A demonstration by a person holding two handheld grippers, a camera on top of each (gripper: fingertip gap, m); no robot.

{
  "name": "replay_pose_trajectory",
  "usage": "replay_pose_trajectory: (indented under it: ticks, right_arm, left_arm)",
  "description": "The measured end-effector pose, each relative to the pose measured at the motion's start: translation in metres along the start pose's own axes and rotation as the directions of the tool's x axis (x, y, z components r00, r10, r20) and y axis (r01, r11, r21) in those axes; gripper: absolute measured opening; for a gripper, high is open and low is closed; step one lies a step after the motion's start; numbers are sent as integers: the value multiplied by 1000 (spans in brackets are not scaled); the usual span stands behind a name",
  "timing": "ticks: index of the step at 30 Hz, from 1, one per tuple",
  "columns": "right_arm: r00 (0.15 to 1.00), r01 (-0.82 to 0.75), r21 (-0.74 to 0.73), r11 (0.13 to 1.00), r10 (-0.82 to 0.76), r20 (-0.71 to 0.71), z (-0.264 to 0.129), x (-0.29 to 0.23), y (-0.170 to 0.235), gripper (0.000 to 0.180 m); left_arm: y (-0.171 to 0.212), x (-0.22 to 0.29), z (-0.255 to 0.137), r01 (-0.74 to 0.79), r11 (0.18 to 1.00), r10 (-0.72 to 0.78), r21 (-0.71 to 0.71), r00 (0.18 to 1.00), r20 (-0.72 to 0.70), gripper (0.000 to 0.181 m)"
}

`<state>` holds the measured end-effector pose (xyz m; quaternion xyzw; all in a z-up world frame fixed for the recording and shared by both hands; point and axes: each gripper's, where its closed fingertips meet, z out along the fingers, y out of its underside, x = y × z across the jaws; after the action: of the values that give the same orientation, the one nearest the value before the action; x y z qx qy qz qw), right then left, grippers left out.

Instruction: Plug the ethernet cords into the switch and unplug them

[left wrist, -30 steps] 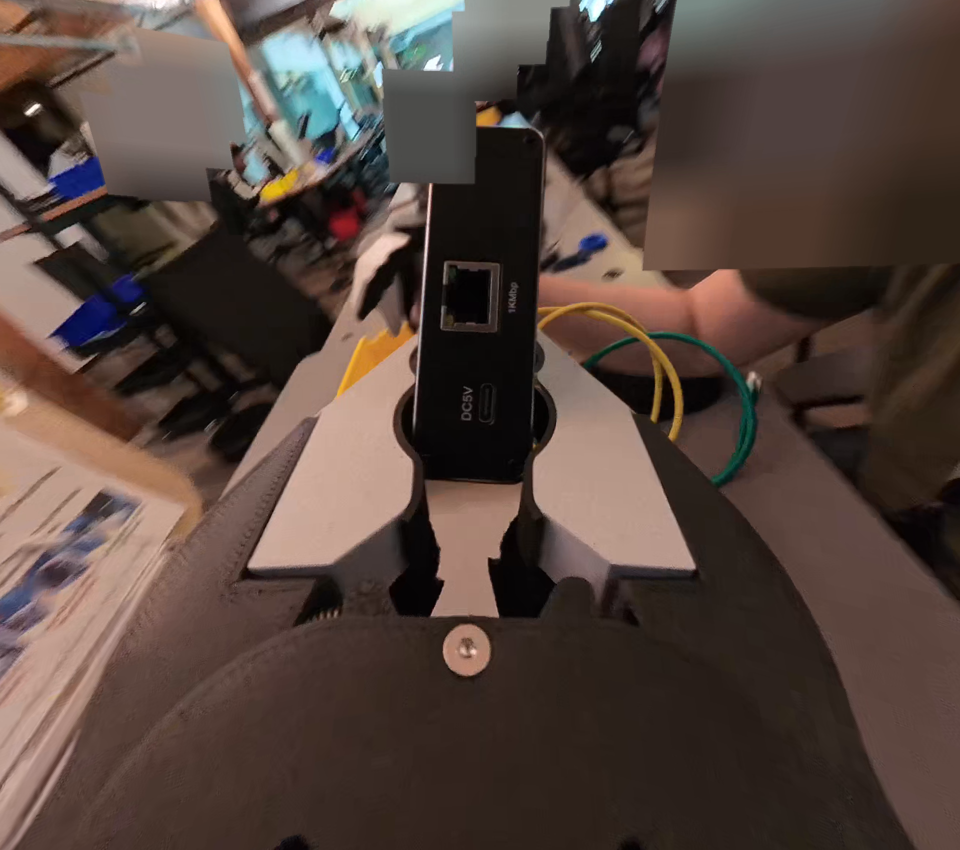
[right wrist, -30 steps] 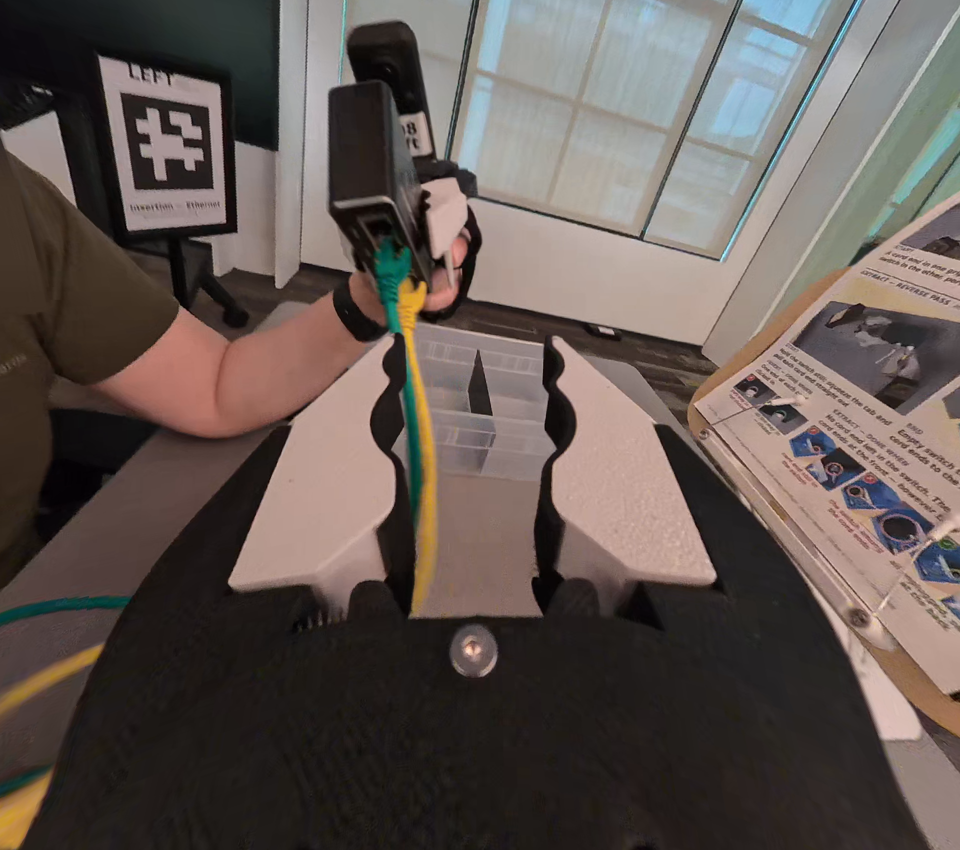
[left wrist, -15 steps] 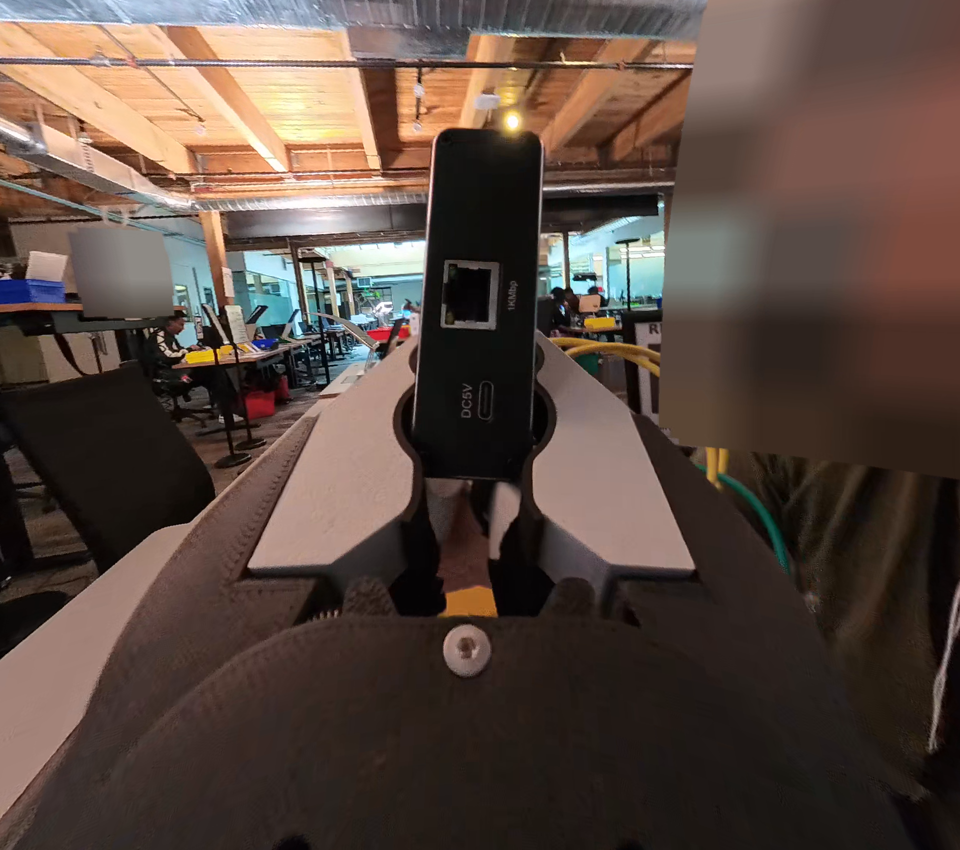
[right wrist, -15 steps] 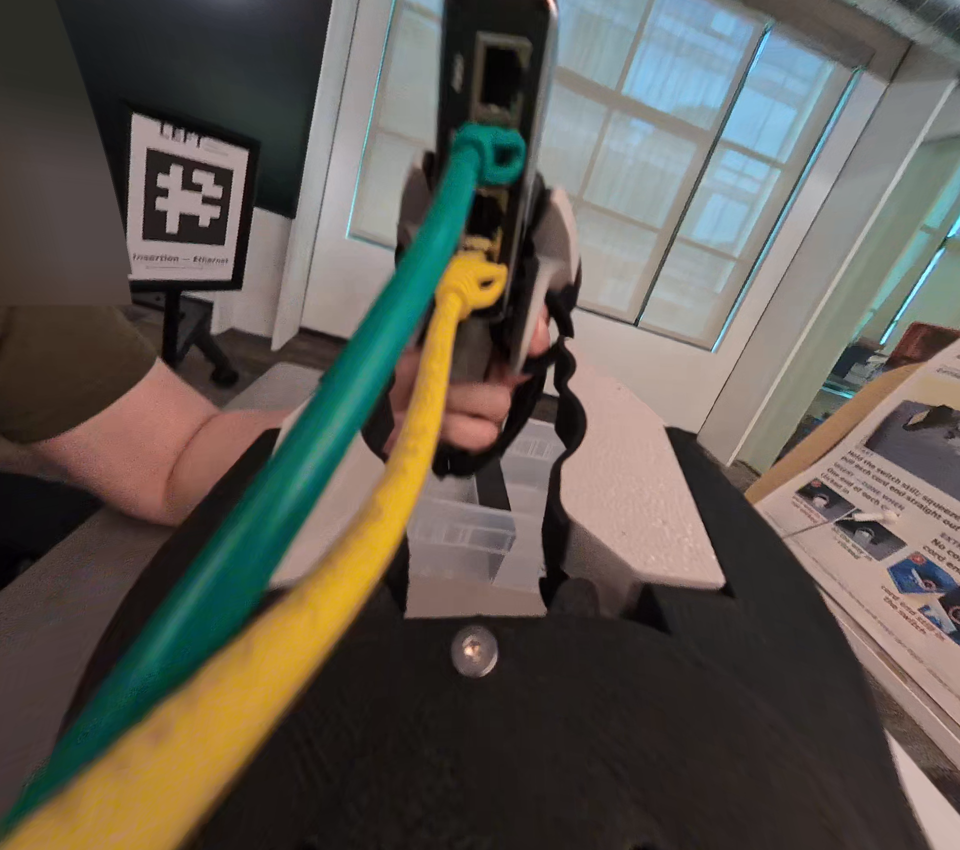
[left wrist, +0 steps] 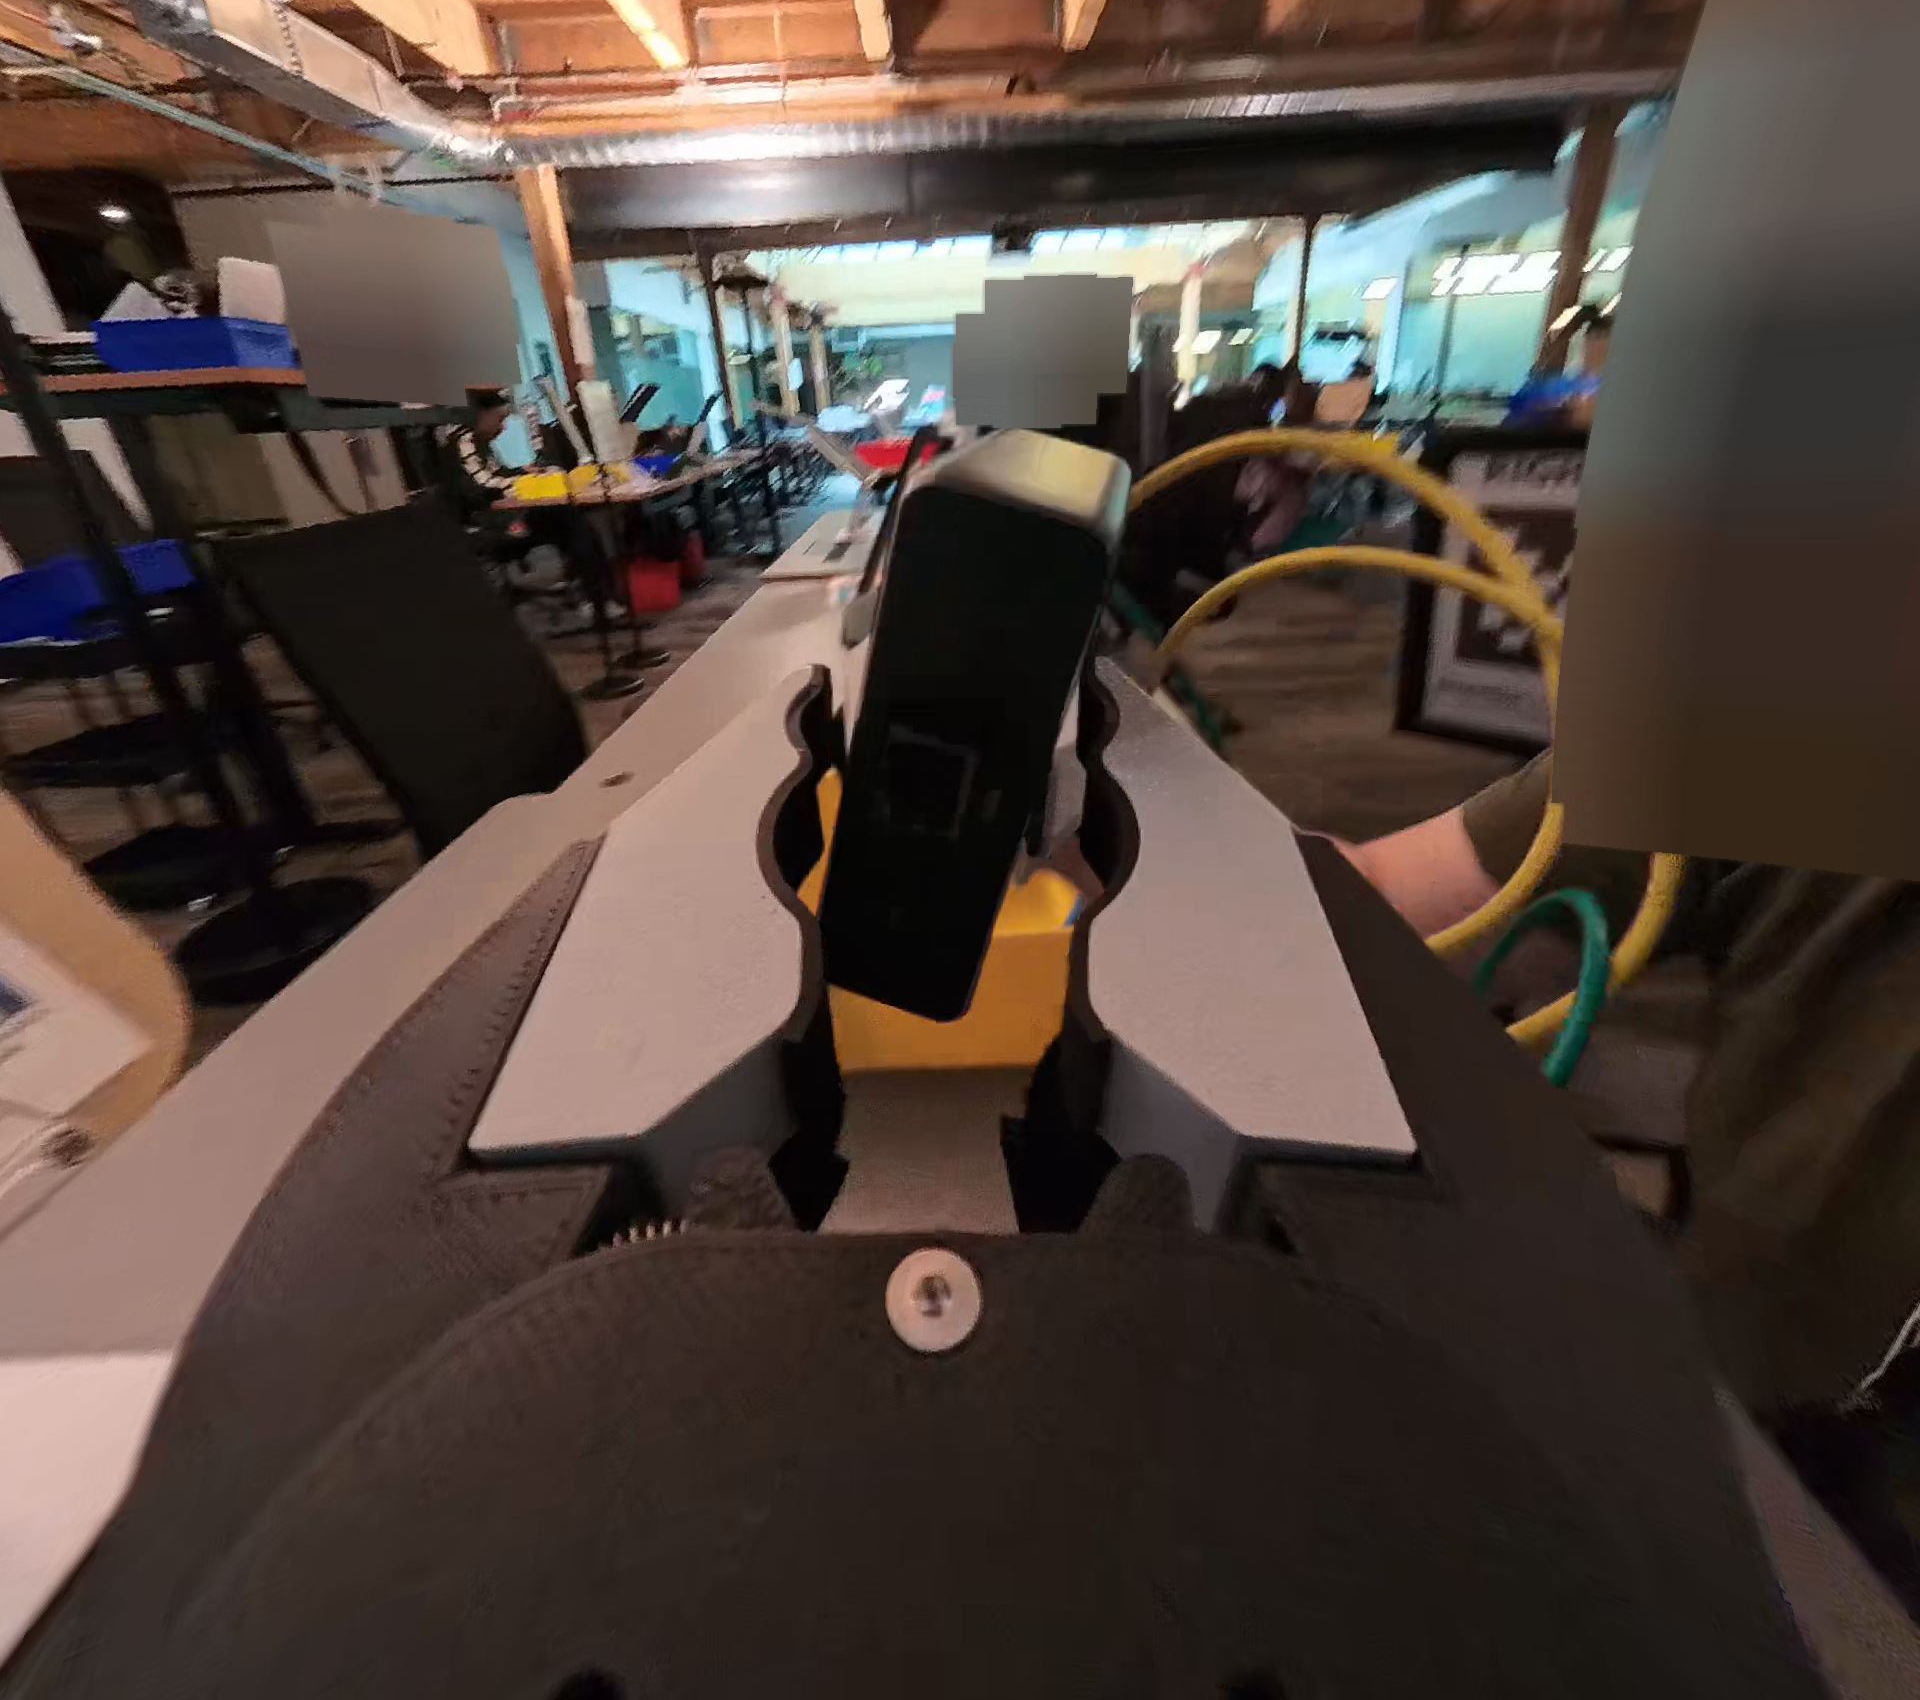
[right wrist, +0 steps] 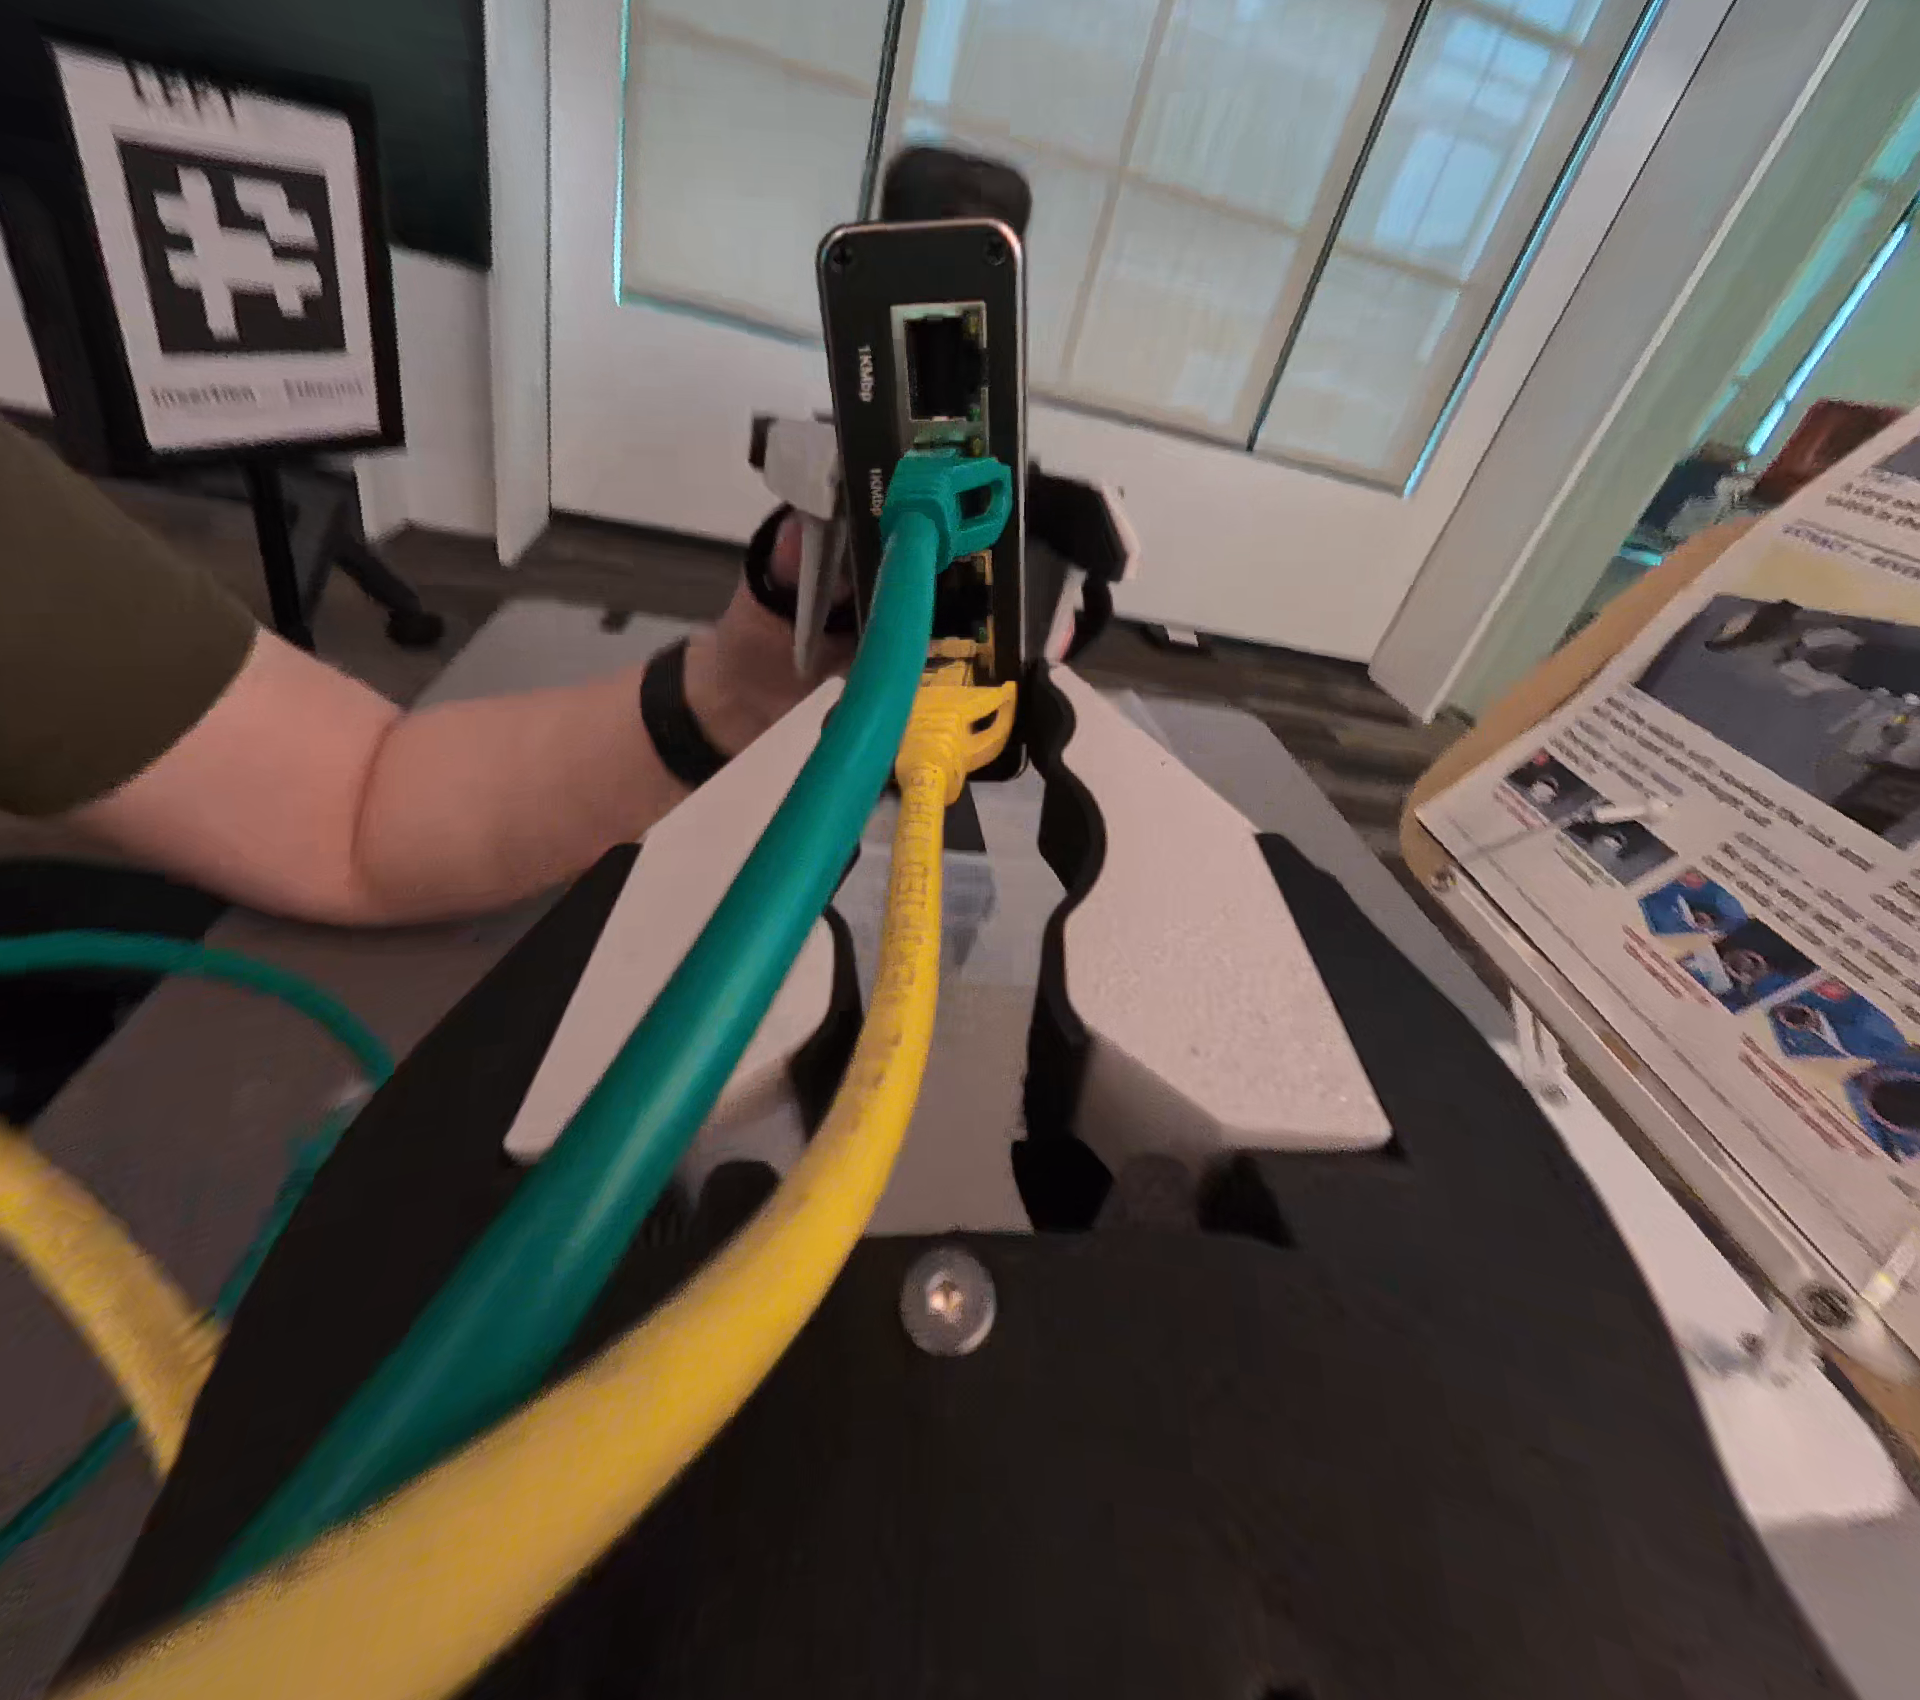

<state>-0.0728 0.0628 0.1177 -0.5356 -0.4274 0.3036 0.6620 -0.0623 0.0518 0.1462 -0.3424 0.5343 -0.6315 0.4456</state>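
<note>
Tilted now, the switch [left wrist: 961, 746] leans right between my left gripper's [left wrist: 951, 829] fingers, where half a second ago it stood square; the jaws look wider, so I can't tell if they're clamping it. My right gripper [right wrist: 940, 829] is spread, grasping nothing, with the green cord [right wrist: 727, 954] and yellow cord [right wrist: 894, 975] running through it, both plugged in, top port free. Risk, I'd say: cord drag levers the switch out of a loose hold. Only the right view shows the ports; only the left shows the yellow bin [left wrist: 1013, 996] below.
</note>
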Motion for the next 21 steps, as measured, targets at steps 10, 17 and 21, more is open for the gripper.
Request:
replay_pose_trajectory:
  ticks: [10, 17, 21]
  right_arm:
    - [955, 247, -458, 854, -295, -36, -24, -3, 32, 29]
    - [909, 319, -647, 693, -418, 0, -42, -8, 45, 29]
    - [862, 403, -666, 628, -506, 45, -37, -14, 45, 30]
  left_arm:
    - [55, -7, -14, -354, 740, 494, -572, 863, 105, 62]
    - [69, -2, 0, -461, 613, 626, -641, 779, 38, 61]
    - [98, -12, -2, -502, 445, 699, -742, 713, -63, 35]
